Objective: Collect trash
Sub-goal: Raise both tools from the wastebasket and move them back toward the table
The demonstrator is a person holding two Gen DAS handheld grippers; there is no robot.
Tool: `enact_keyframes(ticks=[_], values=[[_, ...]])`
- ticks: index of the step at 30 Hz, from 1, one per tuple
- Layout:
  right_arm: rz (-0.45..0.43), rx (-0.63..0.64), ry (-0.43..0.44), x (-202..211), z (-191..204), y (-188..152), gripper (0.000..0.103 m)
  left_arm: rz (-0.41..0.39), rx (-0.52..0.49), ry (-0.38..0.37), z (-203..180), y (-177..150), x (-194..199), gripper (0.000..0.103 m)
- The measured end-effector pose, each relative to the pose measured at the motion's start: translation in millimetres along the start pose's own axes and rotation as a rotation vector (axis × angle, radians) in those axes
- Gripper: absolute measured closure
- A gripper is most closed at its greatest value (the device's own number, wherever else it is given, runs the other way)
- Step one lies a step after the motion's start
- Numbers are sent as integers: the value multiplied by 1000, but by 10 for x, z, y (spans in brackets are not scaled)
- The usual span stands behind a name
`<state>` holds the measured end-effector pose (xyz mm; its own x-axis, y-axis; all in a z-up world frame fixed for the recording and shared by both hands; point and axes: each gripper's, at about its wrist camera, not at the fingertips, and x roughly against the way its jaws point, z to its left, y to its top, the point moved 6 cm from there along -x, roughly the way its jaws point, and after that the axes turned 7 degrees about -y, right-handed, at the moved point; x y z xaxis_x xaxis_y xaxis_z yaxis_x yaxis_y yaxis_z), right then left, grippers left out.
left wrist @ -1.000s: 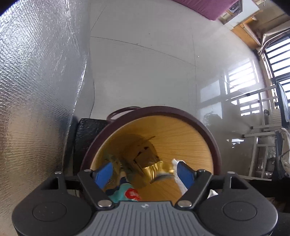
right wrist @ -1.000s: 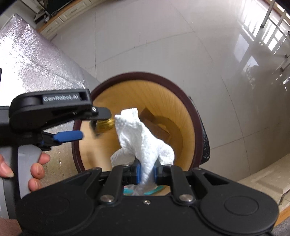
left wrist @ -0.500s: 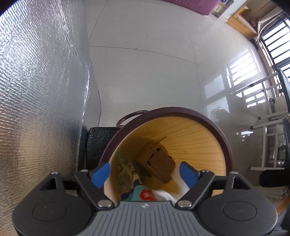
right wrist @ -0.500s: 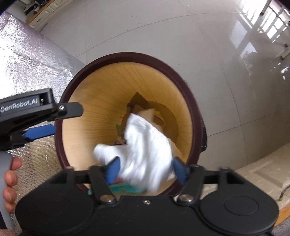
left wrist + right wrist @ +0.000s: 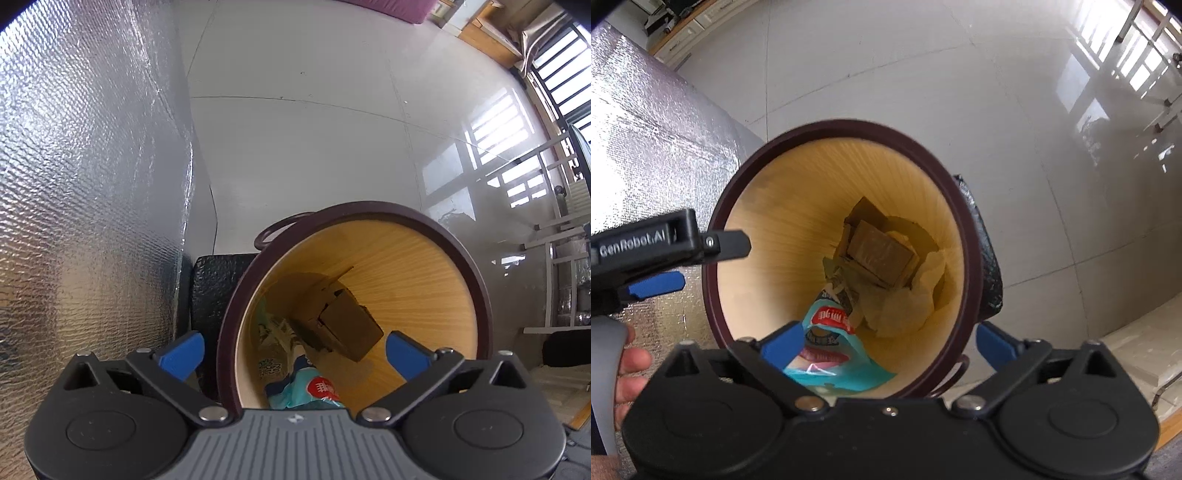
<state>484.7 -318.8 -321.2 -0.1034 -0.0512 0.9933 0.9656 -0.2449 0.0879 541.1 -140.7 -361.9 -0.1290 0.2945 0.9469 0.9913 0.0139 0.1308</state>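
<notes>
A round bin (image 5: 369, 206) (image 5: 849, 123) with a dark brown rim and a wood-grain inside stands on the floor below both grippers. At its bottom lie a brown cardboard box (image 5: 343, 325) (image 5: 879, 254), a teal snack bag (image 5: 306, 391) (image 5: 827, 343) and a white tissue (image 5: 905, 306). My left gripper (image 5: 293, 354) points down over the bin's near left rim, jaws opening, nothing between them. My right gripper (image 5: 889, 343) hangs over the bin mouth, jaws opening wide and empty. The left gripper's fingers (image 5: 724, 245) show at the left of the right wrist view, held by a hand (image 5: 628, 369).
A silver foil-covered surface (image 5: 92, 184) (image 5: 646, 129) rises close on the left of the bin. A black textured bag (image 5: 218, 284) (image 5: 986, 266) leans against the bin's side. Glossy pale floor tiles (image 5: 314, 147) spread beyond; a metal rack (image 5: 554, 240) stands far right.
The right jaws went from shut on the white tissue to wide open, and the tissue dropped into the bin. The left jaws spread wider; the gold wrapper between them is gone.
</notes>
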Motion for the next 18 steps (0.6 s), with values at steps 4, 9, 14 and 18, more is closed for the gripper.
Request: enact_keyframes(ticks=[4,9,14,18], values=[[-27,6,-13,90,-51,-9,0,-4,-9,17,21,-29,53,0],[-47,-1,-32,152,-118,-27,0,-14,-8,31,37,-71,129,0],[-80,6,-29,241,-133,-54,0,-23,-24,30,8,-156,212,0],[-114,12,-15,356,-134,-97,0,-49,-40,34,-25,-239,310,0]])
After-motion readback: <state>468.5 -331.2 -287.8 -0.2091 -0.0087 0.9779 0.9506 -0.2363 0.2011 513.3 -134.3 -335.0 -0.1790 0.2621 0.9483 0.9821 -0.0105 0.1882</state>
